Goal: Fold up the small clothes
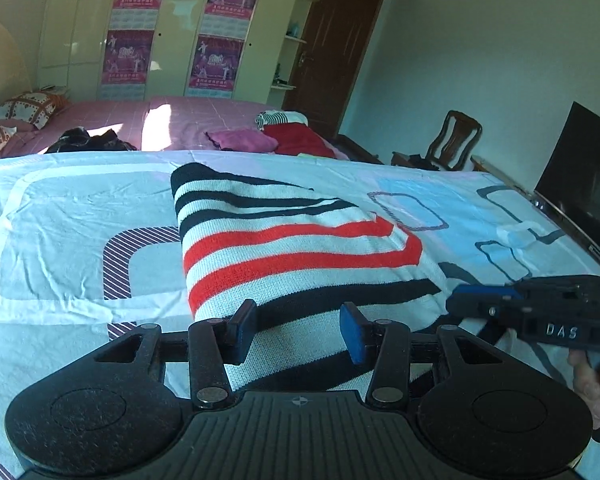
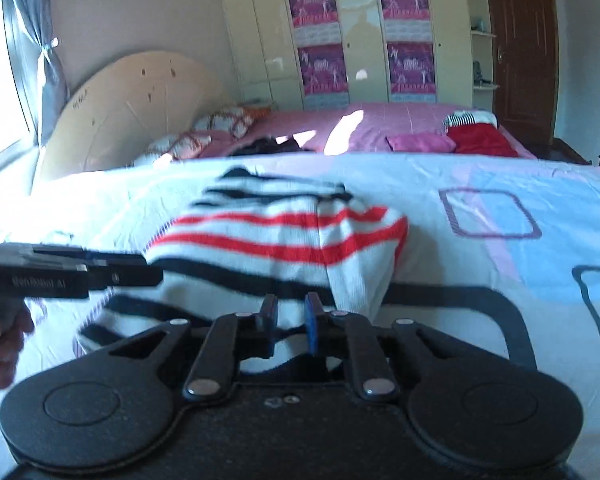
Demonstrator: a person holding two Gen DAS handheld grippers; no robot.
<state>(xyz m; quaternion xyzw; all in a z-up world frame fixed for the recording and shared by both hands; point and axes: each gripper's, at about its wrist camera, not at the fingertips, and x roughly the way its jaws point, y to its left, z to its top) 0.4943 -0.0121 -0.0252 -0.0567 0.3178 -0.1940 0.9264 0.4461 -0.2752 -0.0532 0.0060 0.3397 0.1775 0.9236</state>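
Observation:
A small knitted sweater [image 1: 292, 256] with white, black and red stripes lies folded on the bed sheet [image 1: 60, 208]. My left gripper [image 1: 298, 330] is open, its blue-padded fingers spread over the sweater's near edge. My right gripper [image 2: 291, 322] has its fingers a narrow gap apart at the sweater's near edge [image 2: 280, 240]; white knit shows in the gap, and whether it is pinched I cannot tell. The right gripper also shows at the right of the left wrist view [image 1: 472, 300]. The left gripper shows at the left of the right wrist view [image 2: 140, 270].
A pile of red and pink clothes [image 1: 296, 136] and a dark garment [image 1: 88, 142] lie on the pink bed behind. A television [image 1: 584, 176] and a wooden chair [image 1: 456, 140] stand to the right. Wardrobes [image 1: 172, 28] and a door [image 1: 332, 48] are at the back.

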